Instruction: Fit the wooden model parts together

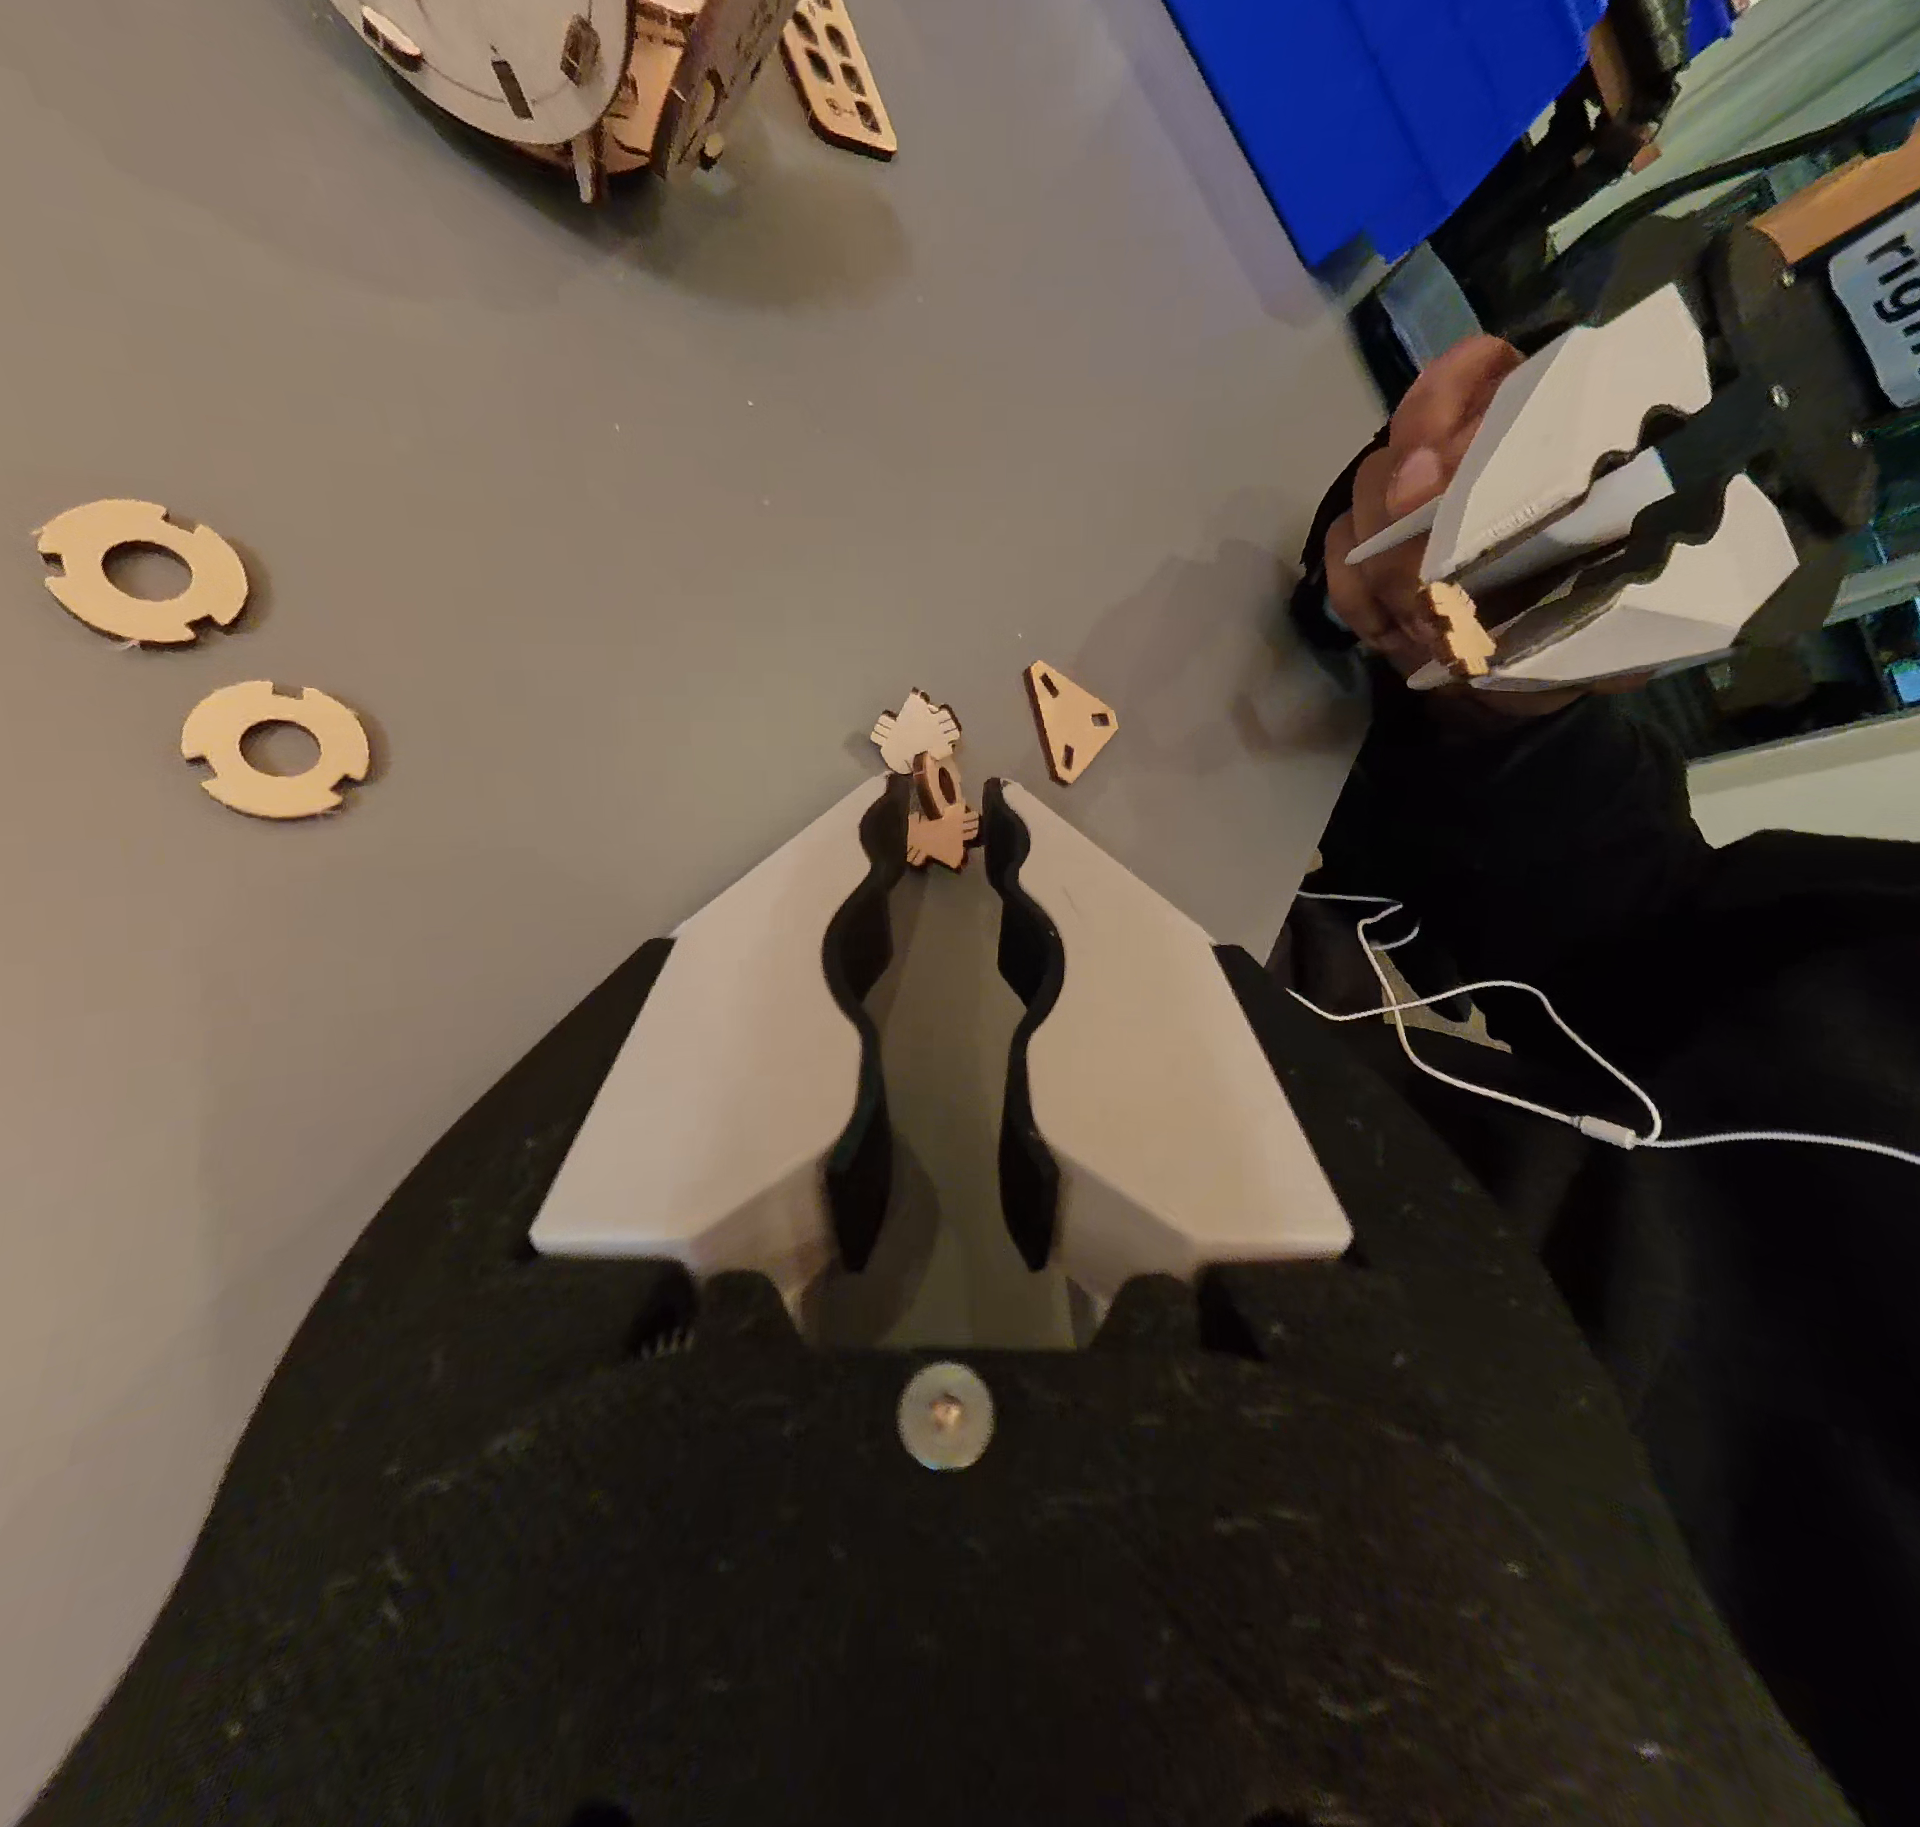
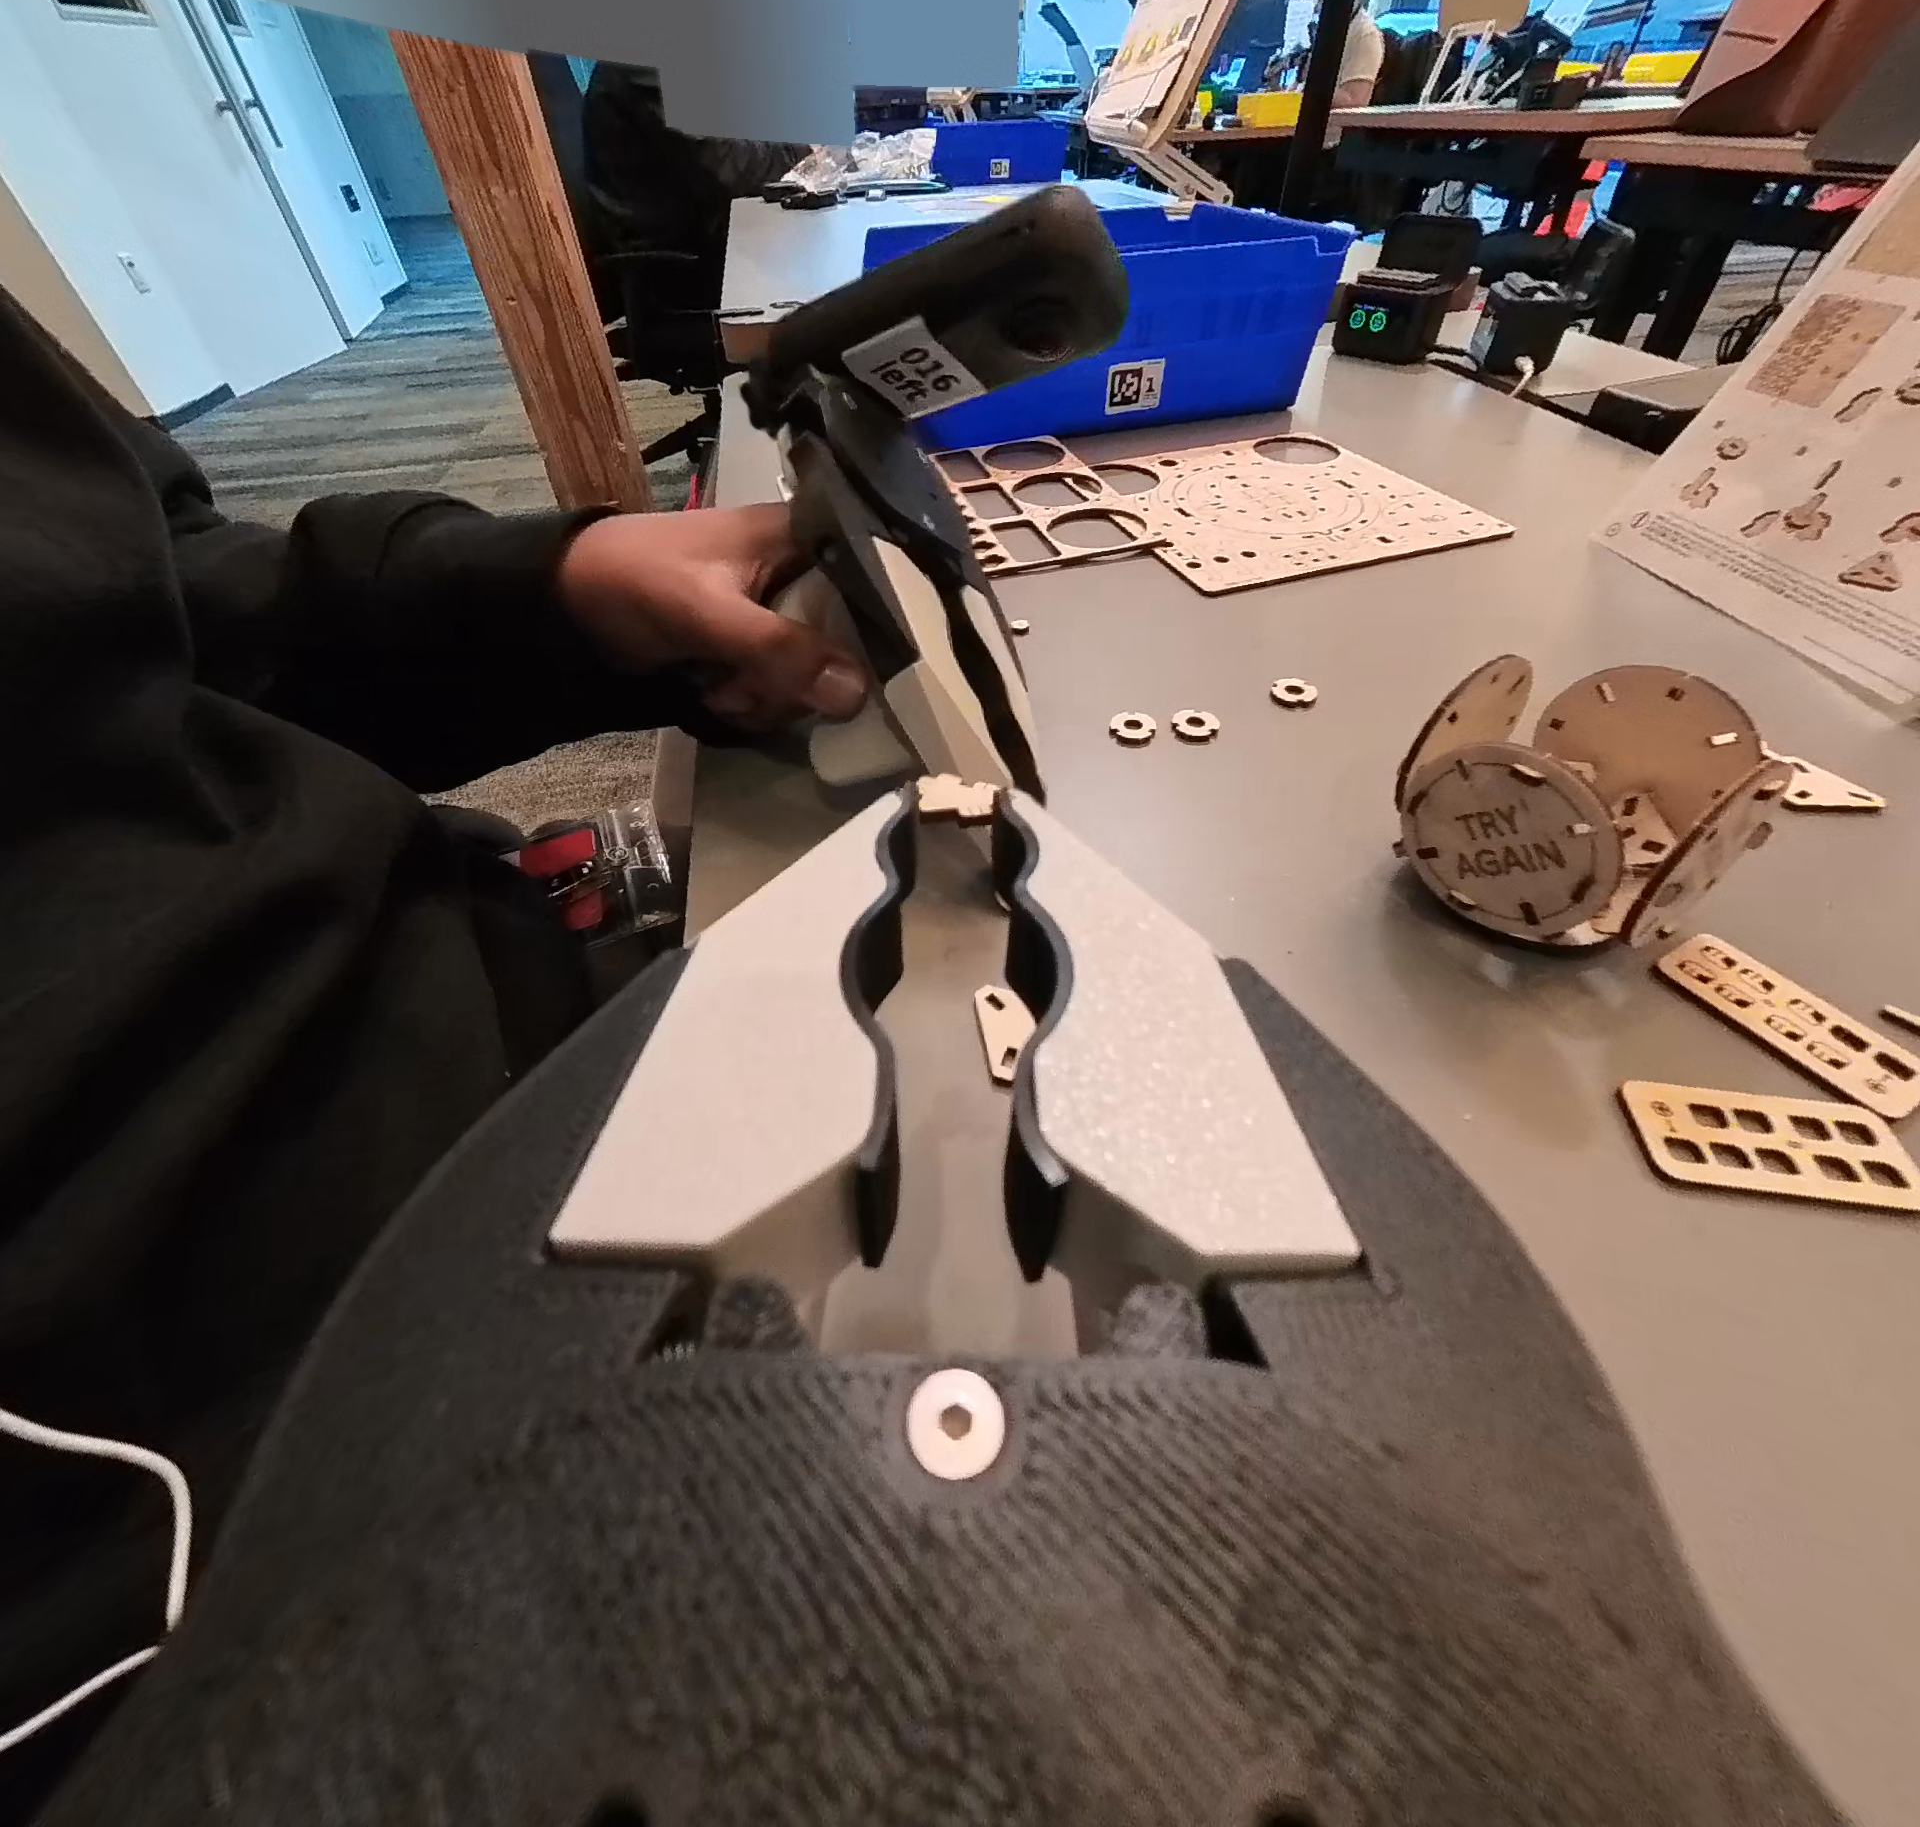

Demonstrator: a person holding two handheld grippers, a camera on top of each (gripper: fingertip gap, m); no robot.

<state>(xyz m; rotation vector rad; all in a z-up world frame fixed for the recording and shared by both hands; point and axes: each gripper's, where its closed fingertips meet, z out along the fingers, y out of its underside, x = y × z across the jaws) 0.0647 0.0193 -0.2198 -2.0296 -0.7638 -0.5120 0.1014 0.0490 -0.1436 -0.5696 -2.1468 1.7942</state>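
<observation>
Desk, grey, carries loose laser-cut plywood parts; both claws work at its near edge.

Left claw: narrowly parted, pinching a small wooden assembly, a toothed tab with a slotted oval piece standing on edge across it. The dark pads sit close on either side; contact on the right pad is not fully clear. The assembly's long axis runs forward, along the fingers, and its far end lies against a second, paler toothed tab flat on the desk just ahead of the tips.

Right claw: nearly closed, both pads pressed on a small toothed wooden tab held crosswise at the very tips. In the left wrist view this claw is raised off the desk, beyond its right edge, apart from the left claw's work.

Triangular plate with three slots lies flat just right of the pale tab, between the two claws. The left claw is the nearer to it; the right claw stands above and to the side.

Two notched washers lie well apart to the left. A partly built round wooden model stands farther back, with punched-out strips beside it, and a blue bin beyond.
</observation>
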